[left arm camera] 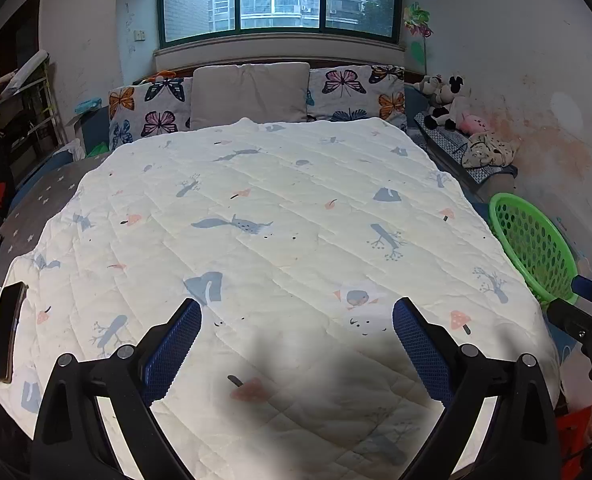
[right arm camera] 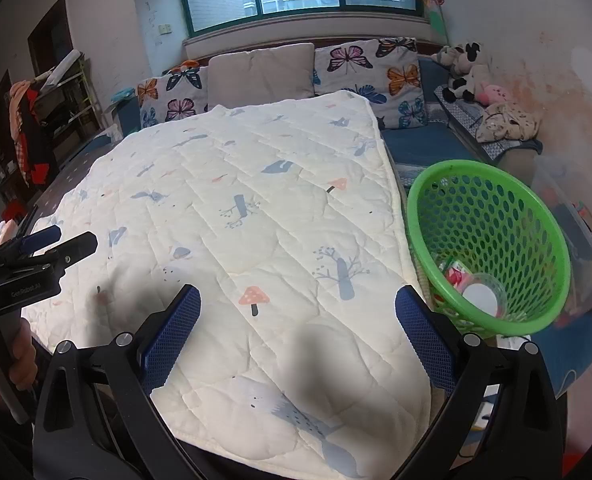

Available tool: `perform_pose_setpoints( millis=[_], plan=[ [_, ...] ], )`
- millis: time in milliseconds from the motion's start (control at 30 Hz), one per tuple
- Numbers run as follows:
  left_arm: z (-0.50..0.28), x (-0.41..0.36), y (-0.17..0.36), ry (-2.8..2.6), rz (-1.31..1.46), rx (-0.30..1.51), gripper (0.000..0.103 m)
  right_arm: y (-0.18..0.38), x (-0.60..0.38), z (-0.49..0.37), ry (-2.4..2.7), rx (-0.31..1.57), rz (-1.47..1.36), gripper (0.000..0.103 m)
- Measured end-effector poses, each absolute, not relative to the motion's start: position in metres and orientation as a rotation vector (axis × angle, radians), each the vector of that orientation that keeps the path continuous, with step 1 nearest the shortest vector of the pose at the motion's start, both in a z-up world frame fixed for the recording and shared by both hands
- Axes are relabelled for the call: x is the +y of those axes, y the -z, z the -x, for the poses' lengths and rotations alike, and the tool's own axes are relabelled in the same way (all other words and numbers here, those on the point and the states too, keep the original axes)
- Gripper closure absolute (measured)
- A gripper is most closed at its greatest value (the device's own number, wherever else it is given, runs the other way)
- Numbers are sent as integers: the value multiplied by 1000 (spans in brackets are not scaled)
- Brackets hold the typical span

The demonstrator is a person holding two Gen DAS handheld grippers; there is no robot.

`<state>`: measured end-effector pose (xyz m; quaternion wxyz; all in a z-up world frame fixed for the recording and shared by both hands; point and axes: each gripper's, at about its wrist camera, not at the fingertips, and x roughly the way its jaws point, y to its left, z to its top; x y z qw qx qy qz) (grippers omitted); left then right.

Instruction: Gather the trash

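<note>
A green perforated basket (right arm camera: pixel 491 236) stands at the bed's right edge; it also shows in the left wrist view (left arm camera: pixel 531 240). Inside it lie a clear cup with a white lid (right arm camera: pixel 480 296) and red-and-white wrappers (right arm camera: pixel 453 274). My left gripper (left arm camera: pixel 297 312) is open and empty above the white patterned quilt (left arm camera: pixel 276 220). My right gripper (right arm camera: pixel 297 308) is open and empty above the quilt's right part (right arm camera: pixel 256 220), left of the basket. The left gripper shows from the side in the right wrist view (right arm camera: pixel 68 246).
A dark phone (left arm camera: pixel 6 330) lies at the quilt's left edge. Butterfly pillows (left arm camera: pixel 355 94) and a beige cushion (left arm camera: pixel 250 94) line the headboard. Plush toys (left arm camera: pixel 449 100) sit at the back right. A clear storage bin (right arm camera: pixel 575 232) stands right of the basket.
</note>
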<state>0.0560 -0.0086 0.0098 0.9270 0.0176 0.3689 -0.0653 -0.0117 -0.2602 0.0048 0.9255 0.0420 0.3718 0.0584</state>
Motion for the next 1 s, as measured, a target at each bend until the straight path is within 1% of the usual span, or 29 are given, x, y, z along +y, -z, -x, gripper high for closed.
perform_pose_setpoints(
  millis=[100,1000],
  plan=[
    [-55,-7,-9,129,-35,754,10,-5,-260,12,-120,763,-86,4],
    [-52,-4,-7,122,-30,755,10,-3,-259,10,-118,770,-91,4]
  ],
)
